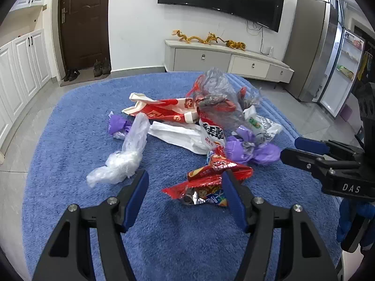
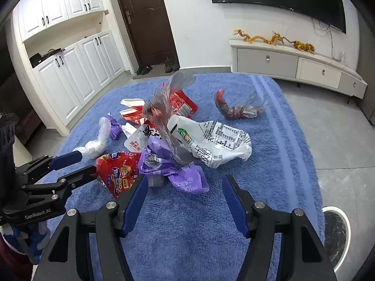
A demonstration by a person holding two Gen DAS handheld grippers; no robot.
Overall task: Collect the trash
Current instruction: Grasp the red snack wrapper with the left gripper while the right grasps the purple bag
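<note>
Red snack wrapper (image 1: pixel 208 178) lies just ahead of the left gripper (image 1: pixel 185 182), nearer than the right gripper (image 2: pixel 185 182); both gape empty.

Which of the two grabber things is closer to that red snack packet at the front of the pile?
Left. The left gripper has the red snack packet right between its open fingers. The right gripper, also open, is off to one side, over the purple bag.

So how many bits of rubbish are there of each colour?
Purple: 2, small wrapper, front bag
Clear: 2, crumpled plastic, tall bag
White: 2, green-logo bag, black-lettered bag
Mostly red: 4, snack packet, barcode packet, red-and-white bag, twisted wrapper
Total: about 10; the heap overlaps.
</note>
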